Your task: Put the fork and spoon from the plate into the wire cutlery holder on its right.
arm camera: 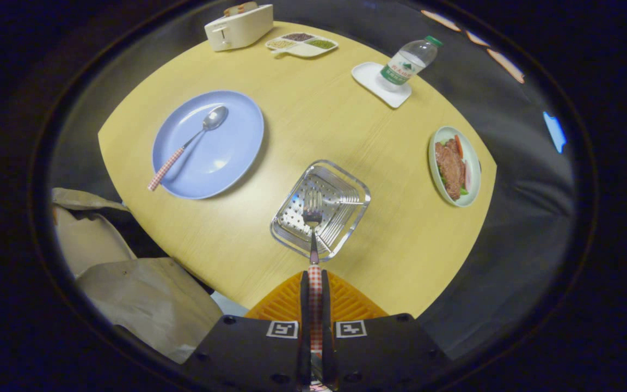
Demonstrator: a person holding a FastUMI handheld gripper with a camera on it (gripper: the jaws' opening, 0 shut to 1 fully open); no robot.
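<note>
Jaws are clamping one checked-handled fork (313,228) over the perforated metal cutlery holder (320,209); one matching spoon (188,144) is lying on the round blue plate (208,144).

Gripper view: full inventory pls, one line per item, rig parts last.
table: 1, light wood, under everything
plate: 1, blue, left of the cutlery holder
spoon: 1, steel with red-checked handle, lying on the plate
cutlery holder: 1, steel, square and perforated, just ahead of the fingers
fork: 1, steel with red-checked handle, tines over the holder
toaster: 1, cream, far side of the table
divided dish: 1, white, beside the toaster
water bottle: 1, clear with green cap, on a white coaster
food dish: 1, pale green, right of the holder
paper bags: brown, off the table's near-left edge
gripper: 1, both fingers shut on the fork's handle
</note>
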